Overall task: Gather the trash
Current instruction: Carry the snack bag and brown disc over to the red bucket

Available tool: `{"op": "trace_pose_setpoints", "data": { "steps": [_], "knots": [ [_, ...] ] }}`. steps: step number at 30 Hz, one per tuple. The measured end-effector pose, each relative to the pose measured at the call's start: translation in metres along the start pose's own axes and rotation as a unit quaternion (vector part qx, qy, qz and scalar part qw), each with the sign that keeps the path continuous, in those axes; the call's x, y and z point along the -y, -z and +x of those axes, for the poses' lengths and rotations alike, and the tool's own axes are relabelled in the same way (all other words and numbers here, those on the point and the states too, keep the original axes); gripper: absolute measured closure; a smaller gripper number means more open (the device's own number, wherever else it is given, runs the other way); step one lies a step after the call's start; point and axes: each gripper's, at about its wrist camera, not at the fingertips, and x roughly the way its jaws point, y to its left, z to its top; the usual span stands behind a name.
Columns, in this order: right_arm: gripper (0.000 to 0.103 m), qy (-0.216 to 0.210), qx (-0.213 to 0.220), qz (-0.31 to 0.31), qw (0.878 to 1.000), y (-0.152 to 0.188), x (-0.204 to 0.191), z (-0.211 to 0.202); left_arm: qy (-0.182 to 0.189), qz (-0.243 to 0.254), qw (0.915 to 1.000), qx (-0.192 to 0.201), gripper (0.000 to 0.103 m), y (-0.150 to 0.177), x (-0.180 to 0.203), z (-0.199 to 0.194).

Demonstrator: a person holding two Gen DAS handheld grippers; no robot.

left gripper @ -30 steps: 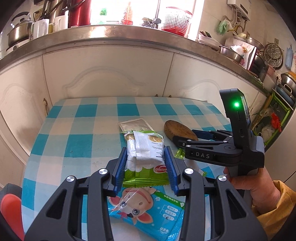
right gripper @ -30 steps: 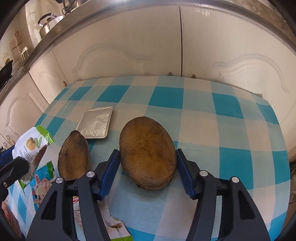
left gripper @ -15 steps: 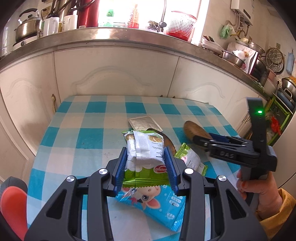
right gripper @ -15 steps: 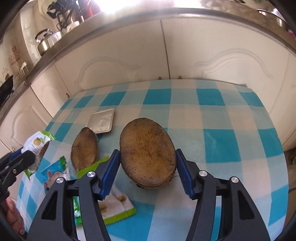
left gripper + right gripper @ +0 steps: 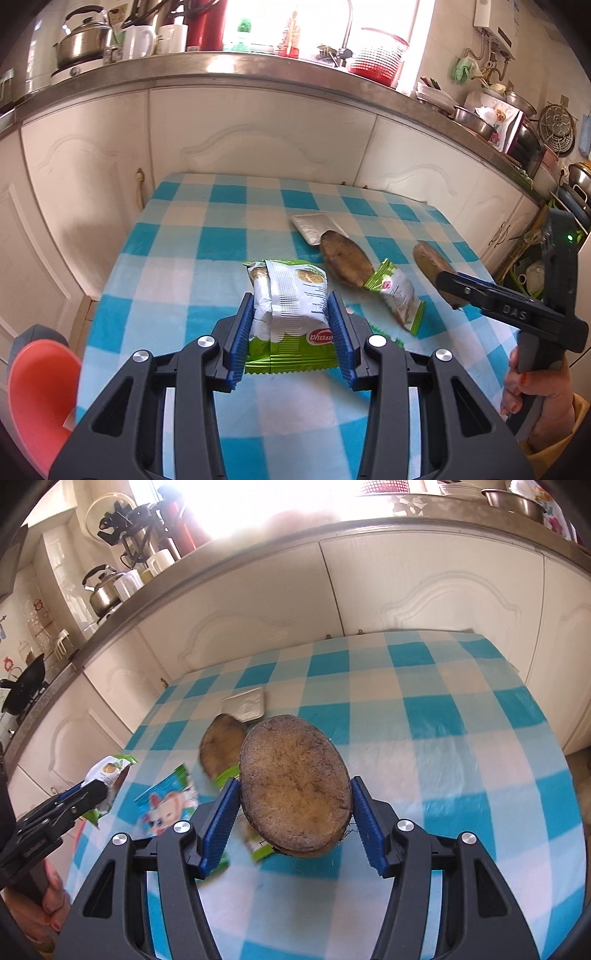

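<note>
My left gripper [image 5: 291,332] is shut on a green and white snack wrapper [image 5: 286,302], held above the blue checked table [image 5: 192,236]. My right gripper [image 5: 293,812] is shut on a brown oval shell half [image 5: 295,790], also lifted; it shows at the right in the left wrist view [image 5: 430,267]. On the table lie a second brown shell half [image 5: 345,262], a green and white wrapper [image 5: 397,293], a silver sachet [image 5: 314,227] and a blue cartoon wrapper [image 5: 168,797].
White cabinet doors [image 5: 258,136] stand behind the table under a steel counter [image 5: 221,68] with kettle and cups. A red round object [image 5: 40,391] sits at the lower left beside the table. A green crate [image 5: 532,266] is on the floor at the right.
Both grippers have risen and pulled back from the table with their loads. The view of the table has widened; the blue cartoon wrapper has dropped out of the left wrist view.
</note>
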Motion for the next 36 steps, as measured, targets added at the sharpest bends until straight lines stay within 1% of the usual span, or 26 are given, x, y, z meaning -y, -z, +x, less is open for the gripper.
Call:
{"op": "trace_pose_setpoints", "data": {
  "steps": [8, 14, 26, 36],
  "knots": [
    [0.042, -0.020, 0.000, -0.001, 1.000, 0.019, -0.027, -0.022, -0.015, -0.017, 0.9997, 0.002, 0.061, 0.017, -0.029, -0.027],
    [0.042, -0.033, -0.008, -0.022, 0.999, 0.032, -0.059, -0.029, -0.029, -0.037, 0.9989, -0.003, 0.061, 0.034, -0.060, -0.045],
    [0.042, -0.082, -0.042, -0.077, 0.993, 0.051, -0.136, -0.021, -0.064, -0.082, 0.9946, 0.001, 0.061, 0.062, -0.121, -0.081],
    [0.042, -0.124, -0.081, -0.128, 0.981, 0.061, -0.203, -0.001, -0.098, -0.129, 0.9868, -0.002, 0.061, 0.087, -0.172, -0.102]
  ]
}}
